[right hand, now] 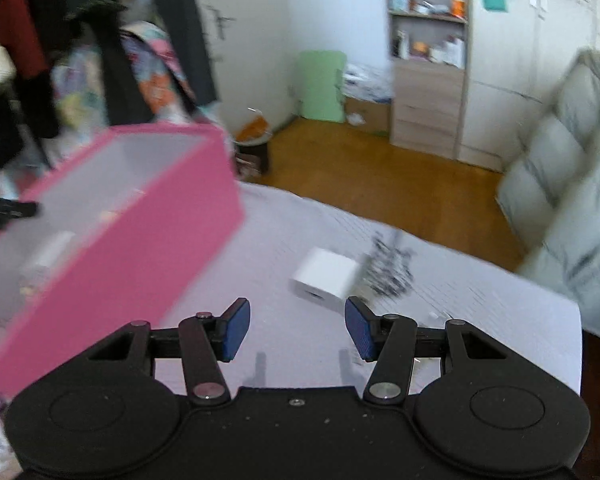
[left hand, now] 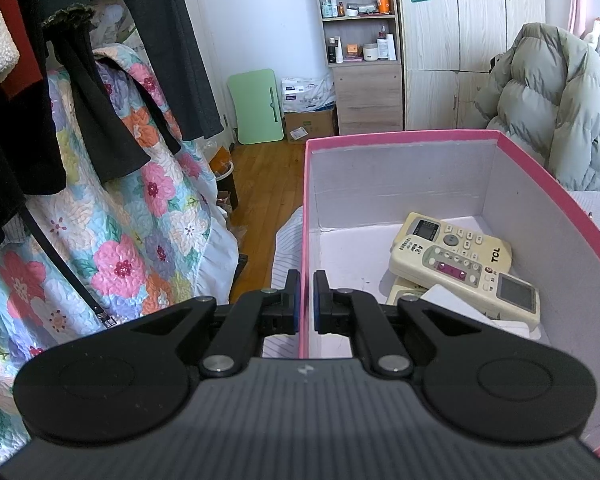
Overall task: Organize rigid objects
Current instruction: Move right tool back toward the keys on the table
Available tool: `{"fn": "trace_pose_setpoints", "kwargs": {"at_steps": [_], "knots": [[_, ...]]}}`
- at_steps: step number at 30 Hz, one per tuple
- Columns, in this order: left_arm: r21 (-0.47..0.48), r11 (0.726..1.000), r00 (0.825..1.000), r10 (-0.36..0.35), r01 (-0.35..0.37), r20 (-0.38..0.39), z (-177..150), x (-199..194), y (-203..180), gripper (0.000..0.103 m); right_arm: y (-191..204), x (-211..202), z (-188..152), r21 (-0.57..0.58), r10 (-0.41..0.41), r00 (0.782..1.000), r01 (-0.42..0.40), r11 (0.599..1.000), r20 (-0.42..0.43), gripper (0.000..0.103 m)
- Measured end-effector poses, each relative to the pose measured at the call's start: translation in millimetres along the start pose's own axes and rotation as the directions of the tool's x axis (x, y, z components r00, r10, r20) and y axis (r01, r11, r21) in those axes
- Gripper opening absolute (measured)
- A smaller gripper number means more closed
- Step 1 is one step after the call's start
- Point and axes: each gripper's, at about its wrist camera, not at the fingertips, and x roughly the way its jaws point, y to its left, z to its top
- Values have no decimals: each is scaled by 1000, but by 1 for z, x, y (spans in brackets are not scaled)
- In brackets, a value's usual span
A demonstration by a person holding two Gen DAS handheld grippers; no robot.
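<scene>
A pink box point(left hand: 400, 136) with a white inside stands on the table; it also shows at the left of the blurred right wrist view point(right hand: 140, 248). Inside lie two cream remote controls point(left hand: 460, 264) stacked crosswise over a white flat item point(left hand: 456, 304). My left gripper point(left hand: 307, 300) is shut on the box's near left wall, one finger on each side of it. My right gripper point(right hand: 298, 328) is open and empty above the table. A white charger block point(right hand: 326, 280) lies just ahead of it, with a dark bunch of keys point(right hand: 388, 268) to its right.
The table has a pale striped cloth point(right hand: 460, 320). A grey puffer jacket point(left hand: 552, 96) hangs on a chair at the right. Dark clothes and a floral quilt point(left hand: 120, 220) hang at the left. Shelves, wardrobe and wooden floor lie beyond.
</scene>
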Motion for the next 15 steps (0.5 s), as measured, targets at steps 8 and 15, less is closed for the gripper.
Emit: {"fn": "trace_pose_setpoints", "kwargs": {"at_steps": [8,15], "knots": [[-2,1000,1000,1,-1,0,0,0,0,5,-38,41,5,9,-69,997,68,998,29,56],[-7,1000,1000,-2,2,-5,0,1,1,5,-46,66,-2,-4,-24,1000,24,1000,7,45]]}}
